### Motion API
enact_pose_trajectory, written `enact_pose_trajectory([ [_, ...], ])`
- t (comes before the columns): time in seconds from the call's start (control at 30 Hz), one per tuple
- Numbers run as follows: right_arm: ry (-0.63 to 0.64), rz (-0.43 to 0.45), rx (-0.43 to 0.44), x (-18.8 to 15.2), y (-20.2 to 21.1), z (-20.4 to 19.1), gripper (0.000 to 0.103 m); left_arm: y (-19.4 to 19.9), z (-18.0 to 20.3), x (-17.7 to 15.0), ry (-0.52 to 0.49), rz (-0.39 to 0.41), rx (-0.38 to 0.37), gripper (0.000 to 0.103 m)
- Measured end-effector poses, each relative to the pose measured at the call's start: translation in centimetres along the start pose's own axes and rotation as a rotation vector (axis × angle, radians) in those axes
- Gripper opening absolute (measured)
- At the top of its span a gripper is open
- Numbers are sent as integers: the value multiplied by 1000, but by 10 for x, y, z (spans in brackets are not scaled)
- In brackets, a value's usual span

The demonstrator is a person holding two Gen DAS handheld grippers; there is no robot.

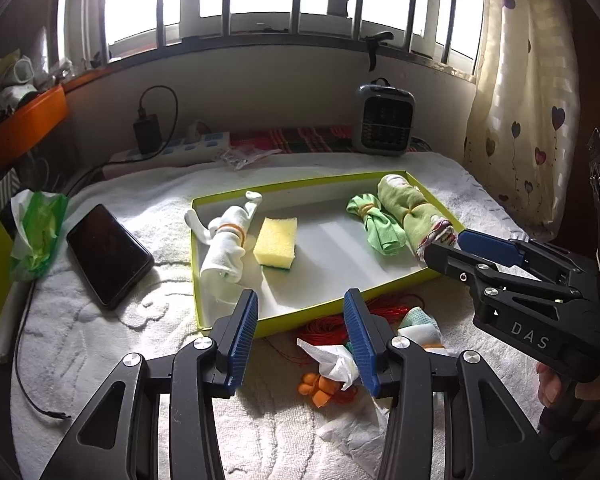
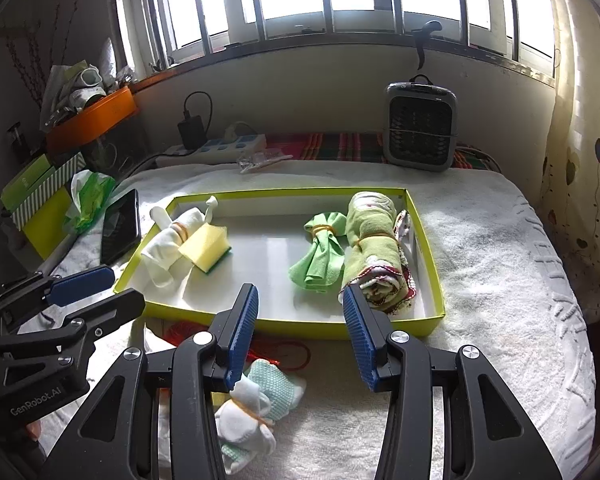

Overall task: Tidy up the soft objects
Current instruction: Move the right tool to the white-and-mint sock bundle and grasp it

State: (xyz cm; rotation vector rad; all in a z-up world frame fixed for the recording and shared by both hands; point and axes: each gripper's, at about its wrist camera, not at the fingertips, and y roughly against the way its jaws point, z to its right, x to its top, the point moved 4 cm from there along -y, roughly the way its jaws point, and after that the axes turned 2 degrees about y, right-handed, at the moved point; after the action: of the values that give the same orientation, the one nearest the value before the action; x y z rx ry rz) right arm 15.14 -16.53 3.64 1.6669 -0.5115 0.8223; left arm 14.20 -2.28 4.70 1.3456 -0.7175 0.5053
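**Soft bundles half sorted into lime tray**

Soft rolled cloths, a banded white sock roll [image 1: 226, 246], yellow sponge [image 1: 276, 242] and two green towel rolls [image 2: 374, 248], lie in the lime-edged cardboard tray [image 2: 292, 322]. A mint-and-white cloth bundle [image 2: 256, 400] waits at the towel-covered bed's near edge. Left gripper [image 1: 302, 338] and right gripper [image 2: 300, 336] hover spread, empty; next, likely lowering onto that bundle.

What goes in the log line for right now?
box: white sock, sponge, green cloth, towel roll inside | left tongs: open, empty | right tongs: open, empty | mint bundle: outside
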Motion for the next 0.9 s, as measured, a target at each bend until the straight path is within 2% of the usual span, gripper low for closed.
enact_pose_trajectory([
  [0.6, -57, -29, 23, -46, 17, -4, 46, 14, -5, -52, 40, -24, 3, 43],
  [0.9, -82, -47, 40, -58, 20, -6, 46, 10, -24, -73, 100, -68, -42, 43],
])
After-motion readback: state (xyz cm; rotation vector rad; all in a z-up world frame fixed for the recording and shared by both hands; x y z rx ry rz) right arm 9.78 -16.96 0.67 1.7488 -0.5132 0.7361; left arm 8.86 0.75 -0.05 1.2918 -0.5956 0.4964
